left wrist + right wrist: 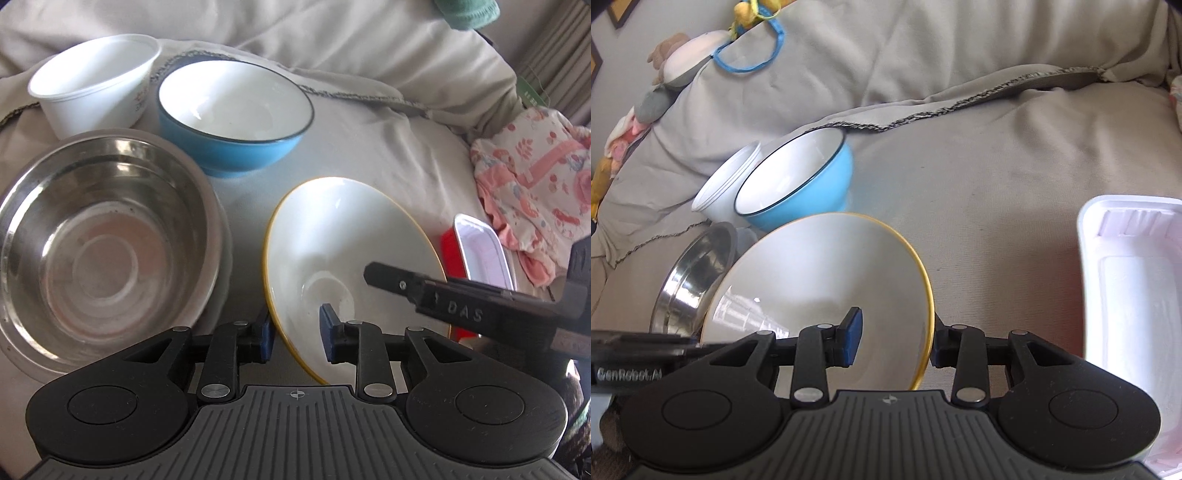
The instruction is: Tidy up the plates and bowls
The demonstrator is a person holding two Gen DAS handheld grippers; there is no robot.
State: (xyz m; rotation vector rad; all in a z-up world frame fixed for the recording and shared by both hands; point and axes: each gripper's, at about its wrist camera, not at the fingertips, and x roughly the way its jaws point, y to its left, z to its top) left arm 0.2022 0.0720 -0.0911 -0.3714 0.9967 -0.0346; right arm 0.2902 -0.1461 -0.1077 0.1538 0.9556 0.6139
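Observation:
A white bowl with a yellow rim [347, 236] [827, 273] sits tilted on the beige cloth. My left gripper [297, 330] straddles its near left rim, one blue pad inside and one outside, with a gap still showing. My right gripper [897, 341] straddles its right rim the same way, and its finger [424, 291] shows in the left wrist view. A steel bowl [99, 229] [694, 280] stands to the left. A blue bowl [236, 110] [798, 181] and a white plastic bowl [96, 81] [720, 188] stand behind.
A red tray with a white inside [480, 247] lies right of the yellow-rimmed bowl; it also shows as a white tray [1126, 280]. Floral pink cloth [535, 177] is heaped at the right. Cushions rise behind. Bare cloth [979, 177] lies to the back right.

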